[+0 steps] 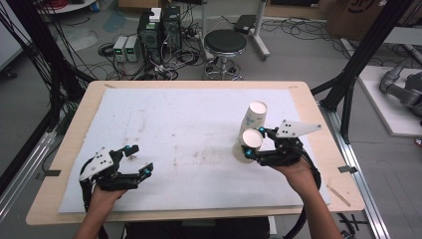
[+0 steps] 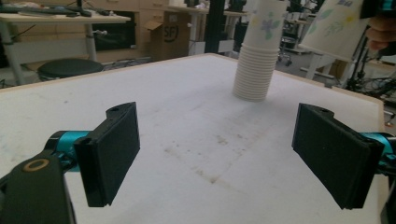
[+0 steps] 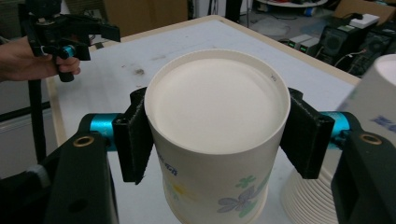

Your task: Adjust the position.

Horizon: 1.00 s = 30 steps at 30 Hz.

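One cup gripped, one stack standing, wide bare mat between the hands.

The left gripper (image 1: 139, 160) hovers spread and empty near the front edge of the mat (image 1: 189, 124). The right gripper (image 1: 255, 143) clamps a single upside-down cup (image 1: 248, 145), lifted and tilted, just beside the one stack (image 1: 256, 117) of cups toward the table's (image 1: 74, 129) right side.
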### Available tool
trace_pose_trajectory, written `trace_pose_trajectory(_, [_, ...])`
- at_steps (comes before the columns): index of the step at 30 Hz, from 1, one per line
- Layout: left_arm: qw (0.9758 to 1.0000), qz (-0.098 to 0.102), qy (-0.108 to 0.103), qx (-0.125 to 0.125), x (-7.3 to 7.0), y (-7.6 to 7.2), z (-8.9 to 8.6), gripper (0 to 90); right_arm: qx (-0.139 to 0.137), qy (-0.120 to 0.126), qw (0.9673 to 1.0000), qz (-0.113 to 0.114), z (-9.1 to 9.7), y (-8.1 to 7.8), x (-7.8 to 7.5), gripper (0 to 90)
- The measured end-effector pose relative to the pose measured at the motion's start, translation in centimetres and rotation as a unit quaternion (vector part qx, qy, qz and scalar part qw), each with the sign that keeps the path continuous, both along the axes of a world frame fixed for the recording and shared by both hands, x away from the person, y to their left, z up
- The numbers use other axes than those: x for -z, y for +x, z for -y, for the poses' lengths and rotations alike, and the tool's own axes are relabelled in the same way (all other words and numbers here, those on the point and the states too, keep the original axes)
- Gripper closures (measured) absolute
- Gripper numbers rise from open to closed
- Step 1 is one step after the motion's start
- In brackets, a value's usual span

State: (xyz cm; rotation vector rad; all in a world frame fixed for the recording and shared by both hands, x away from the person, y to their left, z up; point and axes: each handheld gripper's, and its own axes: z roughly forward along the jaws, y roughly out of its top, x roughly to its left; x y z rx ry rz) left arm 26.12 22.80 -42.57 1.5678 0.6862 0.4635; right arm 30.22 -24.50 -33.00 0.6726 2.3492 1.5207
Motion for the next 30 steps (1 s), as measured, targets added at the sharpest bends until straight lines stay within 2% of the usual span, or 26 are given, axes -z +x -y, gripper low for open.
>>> trace_pose_trajectory(4, [0.9998, 0.004, 0.004, 0.019, -0.4, 0.0, 1.0, 15.1, -0.008, 0.001, 1.0, -0.001, -0.6, 0.0, 0.2, 34.5])
trace_pose_trajectory(7, [0.9993, -0.005, 0.009, 0.035, -0.4, -0.1, 1.7, 15.3, -0.025, -0.001, 0.9997, -0.003, -1.7, -0.1, 0.4, 34.5])
trace_pose_trajectory(9, [0.9986, 0.004, 0.013, 0.052, -0.4, -0.3, 2.5, 15.3, -0.029, 0.0, 0.9996, -0.002, -2.1, -0.1, 0.7, 34.4])
trace_pose_trajectory(11, [0.9982, 0.009, 0.013, 0.058, -0.4, -0.4, 2.8, 15.3, -0.033, 0.002, 0.9994, -0.003, -2.5, -0.2, 0.9, 34.4])
trace_pose_trajectory(14, [0.9967, 0.017, 0.022, 0.076, -0.4, -0.4, 3.6, 15.3, -0.043, 0.004, 0.999, -0.007, -3.3, -0.2, 1.3, 34.4])
trace_pose_trajectory(16, [0.9953, 0.006, 0.022, 0.094, -0.4, -0.5, 4.6, 15.3, -0.05, 0.005, 0.9987, -0.009, -4.0, -0.1, 1.7, 34.4])
trace_pose_trajectory(19, [0.9946, 0.001, 0.027, 0.101, -0.3, -0.5, 5.1, 15.3, -0.055, 0.005, 0.9984, -0.011, -4.5, -0.1, 1.7, 34.4])
trace_pose_trajectory(21, [0.9937, 0.003, 0.032, 0.107, -0.4, -0.6, 5.7, 15.3, -0.063, 0.006, 0.9976, -0.027, -4.8, -0.3, 1.7, 34.4])
trace_pose_trajectory(22, [0.993, 0.005, 0.033, 0.113, -0.5, -0.5, 6.0, 15.2, -0.061, 0.005, 0.998, -0.013, -5.0, -0.1, 1.7, 34.4])
trace_pose_trajectory(27, [0.9907, 0.011, 0.028, 0.133, -1.1, -0.2, 7.4, 15.3, -0.065, 0.002, 0.9978, -0.012, -5.5, 0.0, 1.8, 34.4])
trace_pose_trajectory(29, [0.9889, 0.012, 0.027, 0.146, -1.4, 0.1, 8.2, 15.3, -0.07, 0.001, 0.9975, -0.013, -5.7, 0.0, 1.9, 34.4])
trace_pose_trajectory(30, [0.9889, 0.012, 0.027, 0.146, -1.4, 0.1, 8.2, 15.3, -0.071, 0.001, 0.9974, -0.014, -5.7, -0.1, 1.9, 34.4])
